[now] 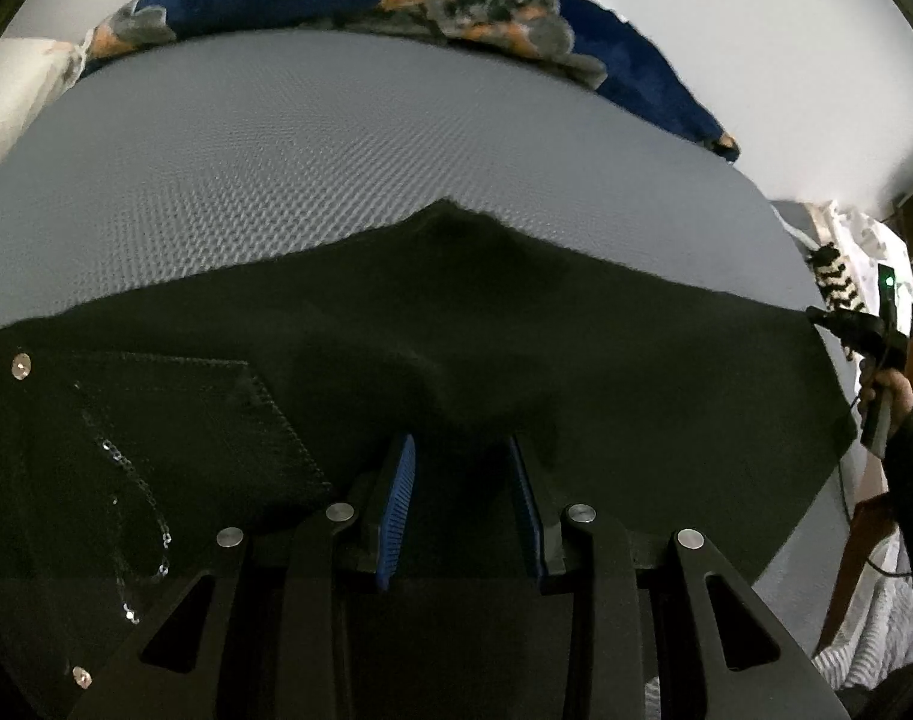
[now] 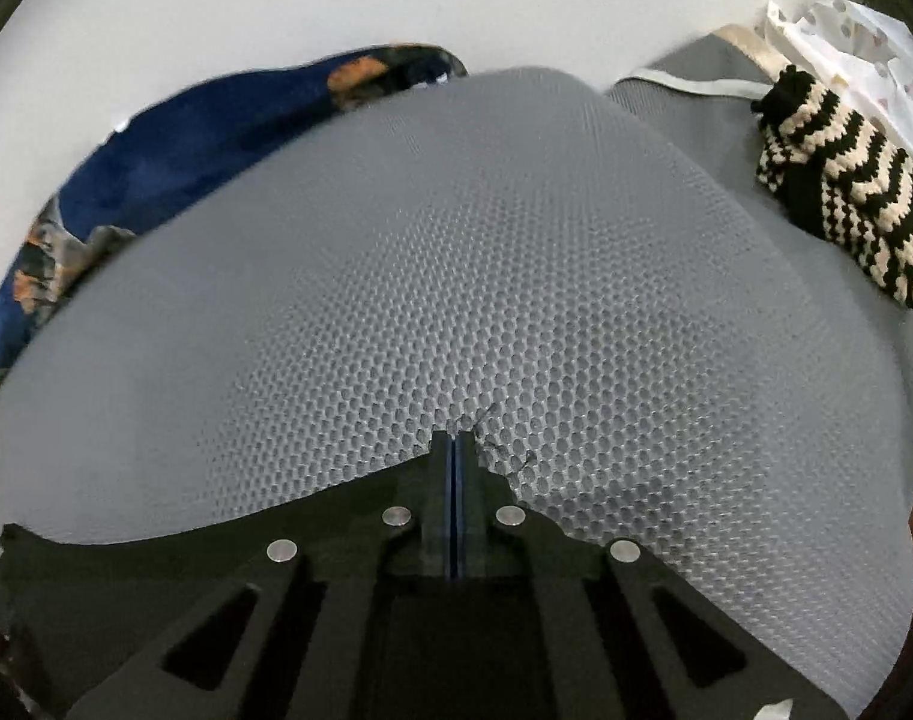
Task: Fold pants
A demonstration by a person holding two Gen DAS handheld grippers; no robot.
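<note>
- Black pants (image 1: 456,324) lie flat across the grey honeycomb-textured mattress (image 1: 336,138).
- Left gripper (image 1: 461,450) hovers over them, blue ribbed pads apart.
- Right gripper (image 2: 454,450) is pressed together, apparently pinching the pants' edge.

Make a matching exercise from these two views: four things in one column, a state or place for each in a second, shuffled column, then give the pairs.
Things
1. left gripper
2. right gripper
3. black pants
4. striped knit item

States or places
A. lies at the far right of the grey mattress
B. jaws apart, over dark cloth
C. spread flat, rivets and pocket stitching showing
D. jaws closed together at the cloth's edge

Pairs: 1-B, 2-D, 3-C, 4-A
</note>
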